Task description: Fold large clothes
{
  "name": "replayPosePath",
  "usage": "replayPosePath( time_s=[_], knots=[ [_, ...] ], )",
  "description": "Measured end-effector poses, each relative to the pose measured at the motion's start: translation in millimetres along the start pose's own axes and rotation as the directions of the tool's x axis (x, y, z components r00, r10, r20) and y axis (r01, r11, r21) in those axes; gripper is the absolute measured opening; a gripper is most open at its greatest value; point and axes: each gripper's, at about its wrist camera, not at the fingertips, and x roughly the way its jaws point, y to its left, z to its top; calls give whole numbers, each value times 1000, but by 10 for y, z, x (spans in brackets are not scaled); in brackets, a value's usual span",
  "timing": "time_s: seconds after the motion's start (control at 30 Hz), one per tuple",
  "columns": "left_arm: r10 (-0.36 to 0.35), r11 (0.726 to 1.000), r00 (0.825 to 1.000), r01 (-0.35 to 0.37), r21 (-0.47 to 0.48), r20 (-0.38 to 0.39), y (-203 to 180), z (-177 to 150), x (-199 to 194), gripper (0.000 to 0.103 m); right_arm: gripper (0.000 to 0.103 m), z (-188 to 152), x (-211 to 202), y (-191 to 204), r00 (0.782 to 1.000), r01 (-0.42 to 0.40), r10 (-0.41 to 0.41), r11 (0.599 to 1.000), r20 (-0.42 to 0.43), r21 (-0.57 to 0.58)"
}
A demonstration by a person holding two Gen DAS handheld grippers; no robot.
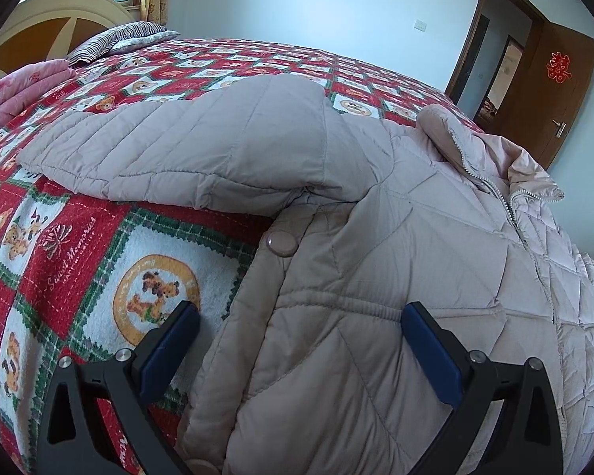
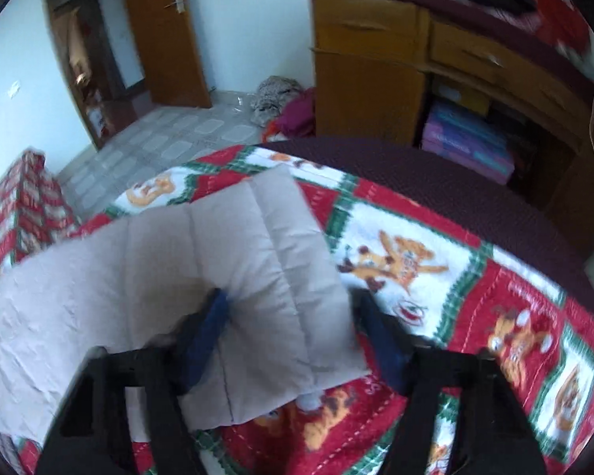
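On the bed, left wrist view: quilted jacket (image 1: pixel 376 257) lies flat on the bear blanket (image 1: pixel 79 257); left gripper (image 1: pixel 301 336) hovers spread over its hem edge, likely to steady it.

Right wrist view: right gripper (image 2: pixel 293 328) straddles the sleeve cuff (image 2: pixel 257 277) at 12 o'clock, jaws part-open; grip unclear through blur.

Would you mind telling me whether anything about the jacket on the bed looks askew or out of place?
The beige quilted jacket lies unevenly on the bear-print blanket. Its sleeve sticks out sideways, unfolded, and the collar is rumpled with the zip partly open. No damage or spill shows.
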Motion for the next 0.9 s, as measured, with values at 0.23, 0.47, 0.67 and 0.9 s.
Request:
replayPosePath(
  time_s=[0.23,0.47,0.67,0.9],
  knots=[
    [-10,1000,1000,10,-6,3,8,0,1,102,12,58,-595,155,992,-18,28,996,121,-82],
    [-29,999,1000,29,-20,10,44,-8,-22,102,12,70,-1705,907,947,-132,203,952,247,-274],
    [-62,997,998,63,-45,29,95,-9,-51,102,12,-347,-2301,1918,896,-219,374,841,240,-494],
    [-89,994,995,92,-67,44,131,-8,-67,102,12,-1164,-2496,3087,846,-355,531,636,55,-685]
  ],
)
